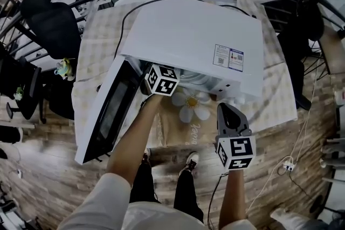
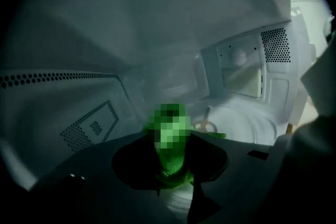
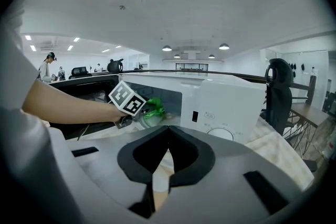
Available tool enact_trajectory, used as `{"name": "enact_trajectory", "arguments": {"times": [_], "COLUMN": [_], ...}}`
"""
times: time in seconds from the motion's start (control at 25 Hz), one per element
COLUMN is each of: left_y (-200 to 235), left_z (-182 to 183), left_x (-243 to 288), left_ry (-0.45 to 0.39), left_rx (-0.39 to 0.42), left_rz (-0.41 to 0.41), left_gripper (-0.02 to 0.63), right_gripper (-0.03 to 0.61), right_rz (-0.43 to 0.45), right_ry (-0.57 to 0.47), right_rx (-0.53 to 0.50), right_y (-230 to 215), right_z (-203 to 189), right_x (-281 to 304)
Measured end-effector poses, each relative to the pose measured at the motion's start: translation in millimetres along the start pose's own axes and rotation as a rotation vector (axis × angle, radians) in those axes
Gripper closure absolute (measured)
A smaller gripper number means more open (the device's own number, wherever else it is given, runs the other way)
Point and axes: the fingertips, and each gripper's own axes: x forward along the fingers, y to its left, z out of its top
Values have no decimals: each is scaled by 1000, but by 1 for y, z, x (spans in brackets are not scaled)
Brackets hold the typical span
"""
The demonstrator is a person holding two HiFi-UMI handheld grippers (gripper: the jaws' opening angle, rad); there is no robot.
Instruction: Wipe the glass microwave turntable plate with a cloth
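Reaching into the microwave [image 1: 199, 40], my left gripper [image 2: 170, 160] is clamped on the green cloth [image 2: 177, 173], close to the glass turntable plate [image 2: 247, 126] lying on the cavity floor; my right gripper [image 3: 167, 150] hangs outside, closed and empty; pressing off-centre could tip the unsteadied plate, I judge.

Left hand-held gripper [image 3: 143, 114] holds a green cloth [image 3: 154, 110] inside the open white microwave [image 3: 226, 105].

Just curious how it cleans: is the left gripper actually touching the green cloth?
Touching. The left gripper view shows the green cloth pinched between the jaws of the left gripper.
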Motion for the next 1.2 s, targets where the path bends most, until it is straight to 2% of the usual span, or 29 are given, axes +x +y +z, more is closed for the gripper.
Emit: {"name": "enact_trajectory", "arguments": {"times": [0.08,0.2,0.28,0.56,0.76,0.92,1.2], "left_y": [-3,-10,-19,-64,-106,-118,-82], "left_z": [-9,-16,-21,-26,-19,-9,43], "left_x": [5,-1,-11,-48,-77,-119,-218], "left_ry": [52,91,99,110,123,68,-113], "left_rx": [-5,-68,-96,-108,-144,-182,-258], "left_rz": [-12,-44,-79,-204,-343,-406,-376], "left_gripper": [485,485,485,485,485,485,485], "right_gripper": [565,565,565,565,565,565,565], "right_rz": [2,3,2,-5,-24,-58,-124], "right_ry": [3,0,-3,-21,-44,-69,-140], "right_rx": [-1,1,5,-7,-15,-30,-92], "right_y": [0,-1,-2,-1,3,-1,3], "right_z": [-1,1,2,14,32,55,117], "right_x": [2,4,3,-12,-40,-68,-123]}}
